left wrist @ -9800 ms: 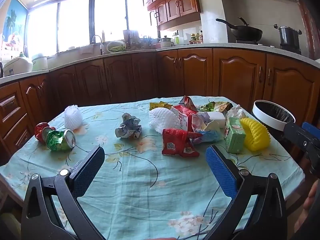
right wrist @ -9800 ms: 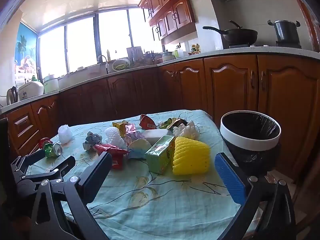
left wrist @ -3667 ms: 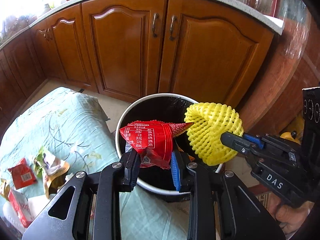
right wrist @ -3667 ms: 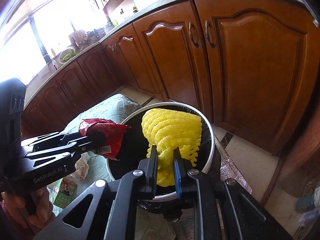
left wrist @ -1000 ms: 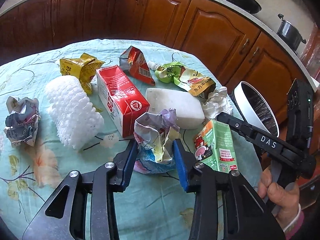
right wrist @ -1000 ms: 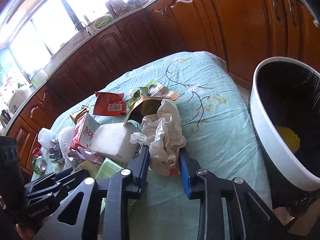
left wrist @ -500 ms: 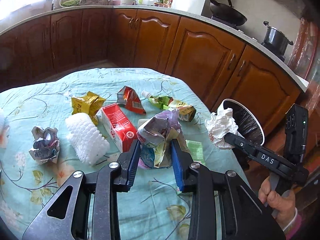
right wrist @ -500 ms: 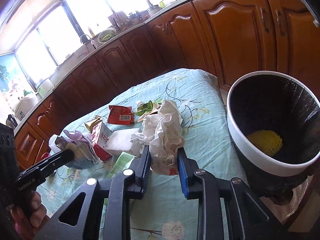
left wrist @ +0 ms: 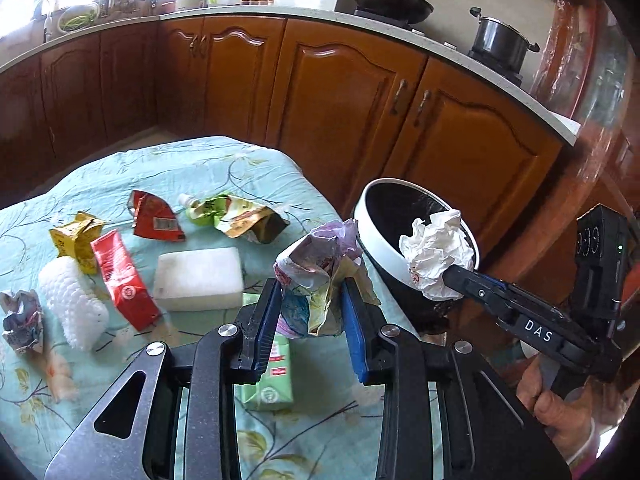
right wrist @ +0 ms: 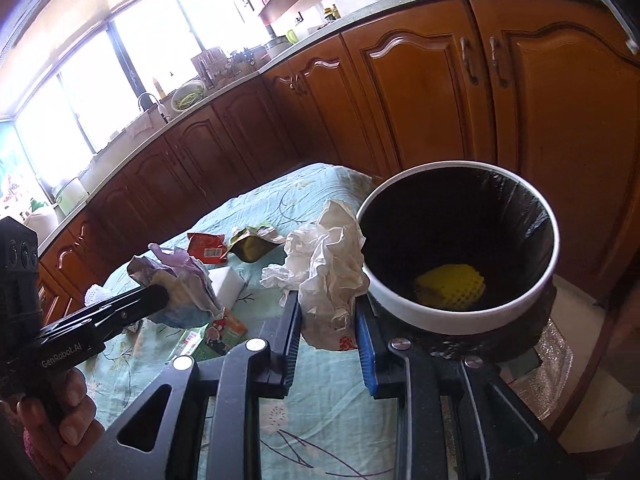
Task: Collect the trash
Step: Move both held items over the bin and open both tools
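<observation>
The left gripper (left wrist: 310,312) is clenched on a crumpled plastic wrapper (left wrist: 320,276), a pale purple and printed wad pinched between its blue pads and held up off the tabletop (left wrist: 208,168), just short of the trash bin (left wrist: 374,216). The right gripper (right wrist: 328,322) is clamped on a crumpled white paper wad (right wrist: 326,268), which rises above its blue pads and sits right against the near rim of the trash bin (right wrist: 452,312); in the left wrist view the same white paper wad (left wrist: 436,256) hangs over the bin's rim at the tip of the right gripper (left wrist: 452,276). The bin is white-rimmed with a black liner, standing on the floor close beside the table corner, and a yellow foam fruit net (right wrist: 450,286) lies at its bottom. On the floral cloth below the left gripper lies a green carton (left wrist: 268,376), partly hidden by the fingers. Farther out rest a white foam block (left wrist: 200,276), a red carton (left wrist: 122,280), a white foam fruit net (left wrist: 72,308), a yellow packet (left wrist: 78,240), a red wrapper (left wrist: 156,220), a green and brown pouch (left wrist: 236,218) and, near the left edge, a crumpled printed wad (left wrist: 22,320). Brown wooden cabinets (left wrist: 332,92) run behind the table.
</observation>
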Tool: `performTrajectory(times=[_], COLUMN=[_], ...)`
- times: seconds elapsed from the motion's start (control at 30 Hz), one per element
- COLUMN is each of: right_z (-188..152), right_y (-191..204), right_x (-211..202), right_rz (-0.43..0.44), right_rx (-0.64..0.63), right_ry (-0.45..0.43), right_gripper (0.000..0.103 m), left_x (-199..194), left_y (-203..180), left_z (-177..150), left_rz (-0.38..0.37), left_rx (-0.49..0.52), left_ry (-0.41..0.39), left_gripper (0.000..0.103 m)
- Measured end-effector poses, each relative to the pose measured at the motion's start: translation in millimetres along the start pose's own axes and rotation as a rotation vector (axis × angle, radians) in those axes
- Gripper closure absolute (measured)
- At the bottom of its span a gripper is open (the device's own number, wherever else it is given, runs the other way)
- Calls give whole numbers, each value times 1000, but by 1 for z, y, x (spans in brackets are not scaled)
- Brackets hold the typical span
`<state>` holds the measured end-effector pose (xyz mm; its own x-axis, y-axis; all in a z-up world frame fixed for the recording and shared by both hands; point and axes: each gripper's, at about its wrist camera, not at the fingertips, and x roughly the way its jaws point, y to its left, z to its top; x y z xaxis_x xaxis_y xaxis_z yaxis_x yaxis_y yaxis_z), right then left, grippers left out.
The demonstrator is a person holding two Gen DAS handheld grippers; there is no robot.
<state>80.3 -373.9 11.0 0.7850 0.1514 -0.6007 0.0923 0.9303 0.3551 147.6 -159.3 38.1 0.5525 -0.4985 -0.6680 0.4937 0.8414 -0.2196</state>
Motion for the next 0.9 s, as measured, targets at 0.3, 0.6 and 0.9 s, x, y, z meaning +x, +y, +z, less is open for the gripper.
performTrajectory(times=[0.3,0.6,0.9], right_z=[11,30,54], right_y=[-41,-78,-104], right_x=[-22,-15,6], right_rz=[-78,-142,-178], right_rx=[43,56,54], right_ry=[-37,-16,45], right_gripper=[77,76,74], left_x=[36,86,144], left_y=[-48,-89,-113], left_z=[12,47,74], left_rz=[-57,-89,-89], left_rx=[78,121,141], left_ry=[67,121,228], left_gripper=[74,74,74])
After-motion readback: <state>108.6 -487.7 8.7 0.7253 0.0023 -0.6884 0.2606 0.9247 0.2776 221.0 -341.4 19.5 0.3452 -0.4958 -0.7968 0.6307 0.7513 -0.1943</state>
